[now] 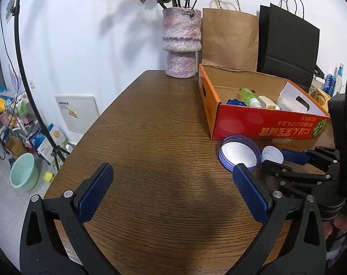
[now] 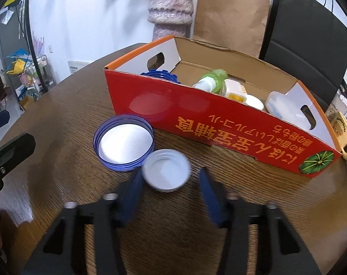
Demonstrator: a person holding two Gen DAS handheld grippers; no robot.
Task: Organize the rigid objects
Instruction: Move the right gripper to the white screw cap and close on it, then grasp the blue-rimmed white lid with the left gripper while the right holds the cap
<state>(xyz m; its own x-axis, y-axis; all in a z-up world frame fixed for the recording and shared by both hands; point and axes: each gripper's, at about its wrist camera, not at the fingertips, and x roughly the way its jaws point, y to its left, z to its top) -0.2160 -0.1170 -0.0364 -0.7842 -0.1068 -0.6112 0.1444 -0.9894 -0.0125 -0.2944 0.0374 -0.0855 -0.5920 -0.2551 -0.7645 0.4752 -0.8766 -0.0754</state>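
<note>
Two grippers are present. Left gripper (image 1: 173,171) is angled down over the brown wooden table (image 1: 150,126), fingers released and empty. Two upturned lids lie ahead of the right gripper (image 2: 169,178): one blue round plastic lid (image 2: 124,143) beyond its left fingertip, one white round plastic cap (image 2: 165,170) clenched between its fingers. One red cardboard box (image 2: 219,123) stands beyond the fingertips.

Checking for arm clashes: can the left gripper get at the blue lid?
Probably yes: left gripper is open, blue lid lies uncovered just ahead; the right gripper on the adjacent white lid crowds it.
</note>
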